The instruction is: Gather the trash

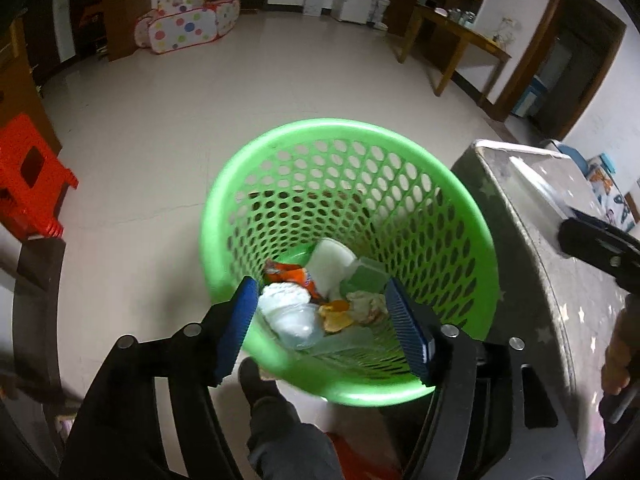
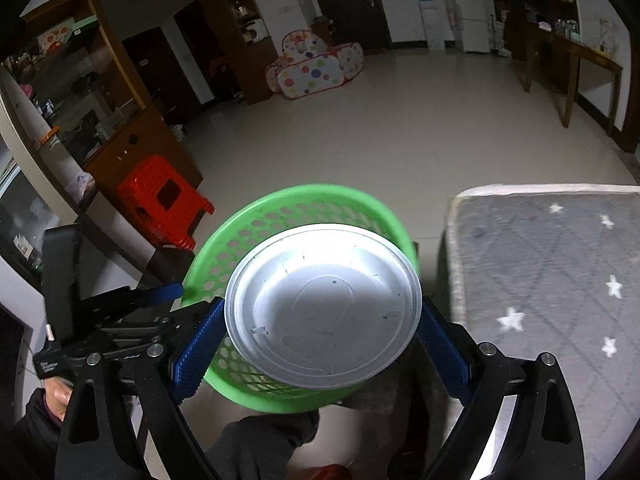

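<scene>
The left claw (image 1: 320, 324) hangs released above a green bin (image 1: 472, 216) already holding wrappers and cups. The right claw (image 2: 320, 340) grasps a white lid (image 2: 324, 308) over the bin's rim (bed (image 2: 552, 280) at three o'clock). Next, I judge: let the lid go.

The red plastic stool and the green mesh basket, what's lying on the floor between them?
Nothing: in the left wrist view, the pale floor between the red plastic stool and the green mesh basket is bare.
</scene>
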`<state>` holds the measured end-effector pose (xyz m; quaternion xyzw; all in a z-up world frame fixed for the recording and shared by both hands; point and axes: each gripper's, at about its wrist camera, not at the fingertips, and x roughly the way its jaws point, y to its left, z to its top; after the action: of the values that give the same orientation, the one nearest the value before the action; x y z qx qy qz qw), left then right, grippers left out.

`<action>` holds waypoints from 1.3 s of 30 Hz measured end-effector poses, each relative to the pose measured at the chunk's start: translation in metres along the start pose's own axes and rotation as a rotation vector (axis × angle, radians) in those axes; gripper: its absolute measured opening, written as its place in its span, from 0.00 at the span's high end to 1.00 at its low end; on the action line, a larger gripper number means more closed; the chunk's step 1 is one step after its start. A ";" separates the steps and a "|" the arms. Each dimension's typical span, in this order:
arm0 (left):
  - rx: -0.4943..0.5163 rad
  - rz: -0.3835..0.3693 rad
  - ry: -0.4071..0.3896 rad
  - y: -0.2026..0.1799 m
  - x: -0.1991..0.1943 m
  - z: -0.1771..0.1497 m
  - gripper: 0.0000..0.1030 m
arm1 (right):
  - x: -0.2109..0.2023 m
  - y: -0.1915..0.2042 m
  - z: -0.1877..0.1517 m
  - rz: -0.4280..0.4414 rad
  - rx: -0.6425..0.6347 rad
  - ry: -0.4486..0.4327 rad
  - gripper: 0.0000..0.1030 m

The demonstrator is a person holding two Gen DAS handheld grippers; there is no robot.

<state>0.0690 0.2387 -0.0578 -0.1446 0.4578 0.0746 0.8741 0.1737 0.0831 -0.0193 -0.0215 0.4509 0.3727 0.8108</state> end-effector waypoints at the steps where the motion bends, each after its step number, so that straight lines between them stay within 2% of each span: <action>1: -0.008 0.003 0.000 0.003 -0.001 -0.002 0.35 | 0.005 0.002 -0.001 0.005 0.000 0.006 0.13; 11: -0.074 0.032 -0.011 0.023 -0.009 -0.014 0.28 | 0.043 0.013 -0.009 0.050 0.018 0.066 0.12; 19: -0.087 0.041 -0.011 0.018 -0.011 -0.019 0.20 | 0.037 0.013 -0.011 0.061 0.020 0.061 0.09; 27: -0.056 0.068 -0.031 -0.003 -0.021 -0.022 0.16 | 0.005 0.005 -0.025 -0.006 0.018 0.049 0.09; 39: 0.005 0.123 -0.055 -0.047 -0.042 -0.034 0.13 | -0.053 -0.011 -0.060 -0.171 0.018 0.036 0.09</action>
<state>0.0308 0.1835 -0.0327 -0.1120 0.4418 0.1309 0.8804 0.1207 0.0221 -0.0181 -0.0593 0.4652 0.2974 0.8317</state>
